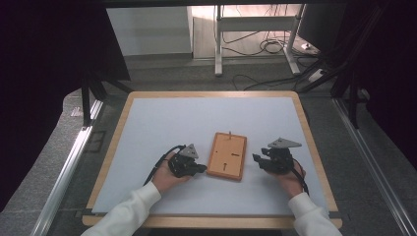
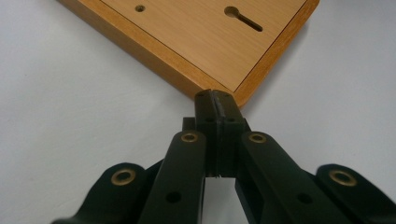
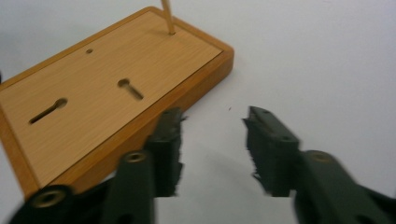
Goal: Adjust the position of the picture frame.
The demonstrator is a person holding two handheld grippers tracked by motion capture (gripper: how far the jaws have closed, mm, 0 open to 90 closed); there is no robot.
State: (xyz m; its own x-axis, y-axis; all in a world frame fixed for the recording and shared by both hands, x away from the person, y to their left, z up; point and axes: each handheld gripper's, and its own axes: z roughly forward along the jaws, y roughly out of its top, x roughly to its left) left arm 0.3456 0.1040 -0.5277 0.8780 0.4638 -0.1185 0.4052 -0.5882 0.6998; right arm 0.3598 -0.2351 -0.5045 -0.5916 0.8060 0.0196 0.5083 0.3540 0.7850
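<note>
two tools sit on each side of a wooden board on the counter.

the wooden board (image 1: pixel 227 156) lies flat on the white counter (image 1: pixel 162 123), a bit to the right of the middle and near the person's edge. it has two keyhole slots and a small hole in its top. a thin wooden stick (image 3: pixel 167 16) stands up near its far end. the left tool (image 1: pixel 201 168) is just beside the board's left edge, close to the near corner. its two jaws are pressed together with nothing between them, and the tips are right at the board's corner. the right tool (image 1: pixel 255 160) is just beside the board's right edge. its jaws are apart, with only bare counter between them. one jaw is close against the board's side.
</note>
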